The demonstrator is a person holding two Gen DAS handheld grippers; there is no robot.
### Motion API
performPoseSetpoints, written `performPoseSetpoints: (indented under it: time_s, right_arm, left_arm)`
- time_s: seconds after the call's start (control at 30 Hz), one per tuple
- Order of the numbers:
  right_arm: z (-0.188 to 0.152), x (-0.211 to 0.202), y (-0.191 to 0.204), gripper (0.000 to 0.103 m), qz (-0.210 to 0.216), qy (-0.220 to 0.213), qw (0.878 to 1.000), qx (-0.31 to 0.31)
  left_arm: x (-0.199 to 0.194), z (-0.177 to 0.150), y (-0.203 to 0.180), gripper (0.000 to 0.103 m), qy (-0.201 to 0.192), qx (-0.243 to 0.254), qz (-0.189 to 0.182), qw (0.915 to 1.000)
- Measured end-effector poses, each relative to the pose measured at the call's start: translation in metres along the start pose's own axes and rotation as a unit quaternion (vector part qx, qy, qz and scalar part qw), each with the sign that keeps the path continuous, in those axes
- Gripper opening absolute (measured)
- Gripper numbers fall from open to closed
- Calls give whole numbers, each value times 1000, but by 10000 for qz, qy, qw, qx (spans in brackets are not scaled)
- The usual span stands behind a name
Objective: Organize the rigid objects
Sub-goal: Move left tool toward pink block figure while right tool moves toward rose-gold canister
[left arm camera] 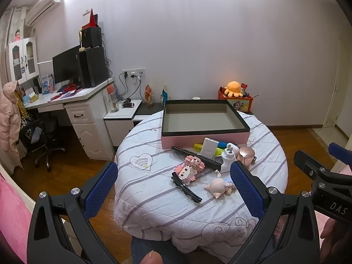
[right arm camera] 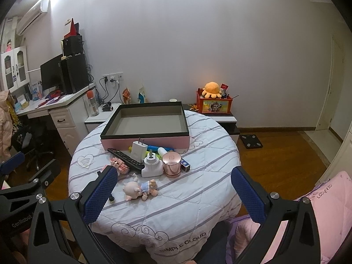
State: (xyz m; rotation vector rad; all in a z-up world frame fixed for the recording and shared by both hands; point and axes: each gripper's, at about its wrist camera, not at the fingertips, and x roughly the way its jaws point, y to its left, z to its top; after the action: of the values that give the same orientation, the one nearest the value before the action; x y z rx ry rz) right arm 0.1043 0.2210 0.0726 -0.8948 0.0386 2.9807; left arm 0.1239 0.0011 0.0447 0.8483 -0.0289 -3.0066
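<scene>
Jaws wide, pig figurine [right arm camera: 140,189] between

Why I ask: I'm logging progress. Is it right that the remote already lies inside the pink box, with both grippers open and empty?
Not quite. The pink box is empty in the right wrist view; the remote lies on the table in front of it. The left gripper and right gripper are indeed open and empty.

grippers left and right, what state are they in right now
left gripper: jaws open, holding nothing.
right gripper: jaws open, holding nothing.
</scene>
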Motion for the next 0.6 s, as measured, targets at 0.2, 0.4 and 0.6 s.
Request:
performPoseSetpoints:
  time_s: [0.2, 0.4, 0.6]
  right_arm:
    - [-1, 3, -1, 103, -12, 49, 10000, 19]
    - [-3, 11, -4, 103, -10, 156, 9999, 47]
    - [-2, 21, -6, 103, -29, 259, 9996, 73]
  left_arm:
    - [5, 0, 3, 103, 69, -32, -2, 10000]
    - [14, 0, 4, 103, 161, -22, -10, 9999]
    - [21, 0, 5, 103, 205, -16, -45, 9998]
